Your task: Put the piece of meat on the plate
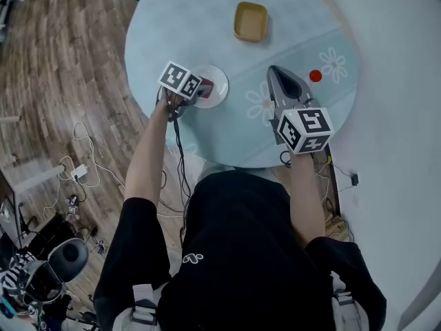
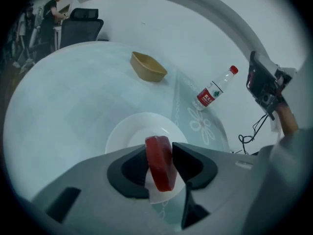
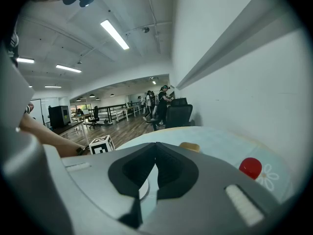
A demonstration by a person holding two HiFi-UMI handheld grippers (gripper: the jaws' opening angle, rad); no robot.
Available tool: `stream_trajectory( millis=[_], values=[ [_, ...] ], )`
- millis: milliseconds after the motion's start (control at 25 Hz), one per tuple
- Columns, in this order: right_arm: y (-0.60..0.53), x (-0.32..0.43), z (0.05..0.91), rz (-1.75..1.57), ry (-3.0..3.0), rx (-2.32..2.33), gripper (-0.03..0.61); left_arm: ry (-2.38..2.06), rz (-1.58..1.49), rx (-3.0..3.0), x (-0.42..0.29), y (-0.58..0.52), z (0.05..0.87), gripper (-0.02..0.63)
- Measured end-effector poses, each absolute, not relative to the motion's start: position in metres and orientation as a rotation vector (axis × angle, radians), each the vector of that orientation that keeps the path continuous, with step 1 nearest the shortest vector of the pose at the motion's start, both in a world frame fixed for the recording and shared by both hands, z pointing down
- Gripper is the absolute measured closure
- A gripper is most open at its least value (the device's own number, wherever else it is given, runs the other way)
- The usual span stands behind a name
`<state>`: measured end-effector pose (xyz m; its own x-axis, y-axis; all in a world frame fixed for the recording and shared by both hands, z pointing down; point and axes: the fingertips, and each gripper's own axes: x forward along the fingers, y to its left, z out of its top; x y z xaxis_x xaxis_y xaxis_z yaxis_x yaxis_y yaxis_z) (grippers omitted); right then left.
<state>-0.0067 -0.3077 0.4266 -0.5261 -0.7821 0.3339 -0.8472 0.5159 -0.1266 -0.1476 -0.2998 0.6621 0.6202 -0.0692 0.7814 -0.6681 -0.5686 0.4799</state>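
The piece of meat, a dark red slab, stands on edge between the jaws of my left gripper. It is right over the near rim of the white plate. The jaws stand slightly apart around it and do not clamp it. In the head view the left gripper is at the plate, with the meat showing red at its tip. My right gripper hovers over the table to the right of the plate. Its jaws are shut with nothing between them.
A yellow-brown bowl sits at the far side of the round pale blue table. A water bottle with a red cap stands right of the plate. Cables lie on the wooden floor to the left.
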Motion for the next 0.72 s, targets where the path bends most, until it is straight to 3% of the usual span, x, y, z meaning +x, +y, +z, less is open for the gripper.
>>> stream_trajectory(
  millis=[240,400,480,640,720],
  values=[
    [-0.310,-0.024,0.421,0.361,-2.541,1.301,0.569,-0.753,1.071,2.116,-0.170,-0.311,0.655,0.377],
    [-0.318,-0.044,0.421,0.337,-2.565,1.230,0.569,-0.870,0.970,2.214,-0.178,-0.329,0.617,0.383],
    [-0.322,-0.053,0.422,0.329,-2.582,1.201,0.569,-0.955,0.793,2.296,-0.179,-0.341,0.576,0.425],
    [-0.332,-0.069,0.413,0.306,-2.635,1.176,0.569,-1.301,0.367,2.425,-0.197,-0.364,0.461,0.601],
    [-0.343,-0.073,0.402,0.288,-2.675,1.184,0.569,-1.452,0.215,2.443,-0.204,-0.366,0.411,0.617]
  ],
)
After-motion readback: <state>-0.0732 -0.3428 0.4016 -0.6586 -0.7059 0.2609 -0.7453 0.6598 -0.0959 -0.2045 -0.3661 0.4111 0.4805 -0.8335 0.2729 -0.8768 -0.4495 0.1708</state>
